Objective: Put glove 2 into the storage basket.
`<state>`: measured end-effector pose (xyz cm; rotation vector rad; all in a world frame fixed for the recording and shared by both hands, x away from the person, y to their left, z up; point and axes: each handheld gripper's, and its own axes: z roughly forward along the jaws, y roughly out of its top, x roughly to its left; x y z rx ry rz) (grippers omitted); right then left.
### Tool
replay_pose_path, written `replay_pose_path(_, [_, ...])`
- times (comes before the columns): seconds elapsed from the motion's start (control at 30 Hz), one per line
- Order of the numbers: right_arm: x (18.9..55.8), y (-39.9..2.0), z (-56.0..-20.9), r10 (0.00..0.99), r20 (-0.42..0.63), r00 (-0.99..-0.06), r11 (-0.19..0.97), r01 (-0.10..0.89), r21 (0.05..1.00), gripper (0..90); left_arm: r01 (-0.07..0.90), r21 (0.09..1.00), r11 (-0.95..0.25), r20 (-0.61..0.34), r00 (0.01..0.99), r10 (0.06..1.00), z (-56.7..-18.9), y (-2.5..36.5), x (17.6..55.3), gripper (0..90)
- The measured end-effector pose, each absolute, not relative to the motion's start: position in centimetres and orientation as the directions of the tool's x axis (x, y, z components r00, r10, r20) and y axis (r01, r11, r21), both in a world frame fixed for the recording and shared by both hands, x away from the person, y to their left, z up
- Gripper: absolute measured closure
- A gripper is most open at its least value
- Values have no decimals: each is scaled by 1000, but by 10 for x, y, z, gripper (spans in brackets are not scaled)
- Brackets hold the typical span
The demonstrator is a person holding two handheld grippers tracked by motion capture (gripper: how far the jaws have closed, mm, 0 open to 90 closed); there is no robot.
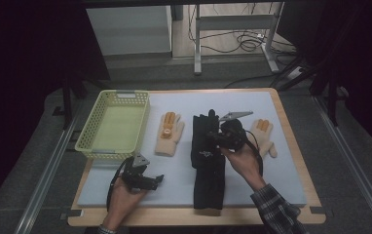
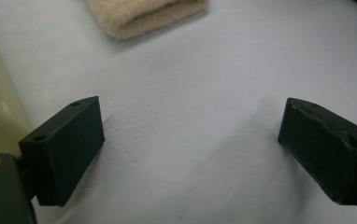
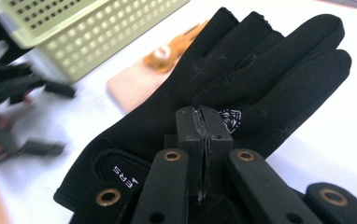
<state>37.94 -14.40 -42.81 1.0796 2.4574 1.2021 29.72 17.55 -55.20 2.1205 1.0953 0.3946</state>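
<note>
Both hands hold grippers beside the yellow basket.
Left gripper lies level below it, jaws wide apart; right gripper hovers to its right, jaws pressed together.

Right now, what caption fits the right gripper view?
Shut right hand-held gripper lifting a black glove off the mat.

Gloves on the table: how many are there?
4. Two black gloves stacked mid-mat, maybe hiding more; one beige glove beside the basket; another beige glove at the right.
</note>
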Motion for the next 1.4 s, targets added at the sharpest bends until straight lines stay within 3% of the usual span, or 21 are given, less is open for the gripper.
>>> replay_pose_path(0.4, [299,-162,-437,670,167,-724,425,558,713,874,588,707,-394,-50,596,801,-552,176,297,71])
replay_pose_path(0.67, [292,-164,-478,710,165,-685,431,608,667,868,587,708,-394,-48,596,801,-552,176,297,71])
replay_pose_path(0.77, [292,-163,-495,694,178,-697,442,609,658,776,587,708,-394,-49,596,801,-552,176,297,71])
replay_pose_path(0.8, [293,-164,-497,687,184,-703,437,602,668,656,587,708,-393,-48,596,802,-552,176,297,71])
replay_pose_path(0.97, [293,-183,-484,695,137,-706,426,558,713,585,586,708,-393,-48,596,802,-552,176,297,71])
replay_pose_path(1.07, [293,-200,-486,703,127,-699,418,551,722,650,587,708,-393,-49,596,802,-552,176,297,70])
replay_pose_path(1.13, [290,-213,-501,688,126,-715,449,555,700,814,587,708,-394,-49,596,801,-552,176,297,71])
replay_pose_path(1.27, [285,-215,-523,672,133,-728,480,566,670,871,587,708,-393,-49,596,802,-552,176,297,70])
replay_pose_path(1.4, [279,-213,-529,645,151,-749,462,540,703,884,587,707,-393,-49,596,801,-552,176,297,70])
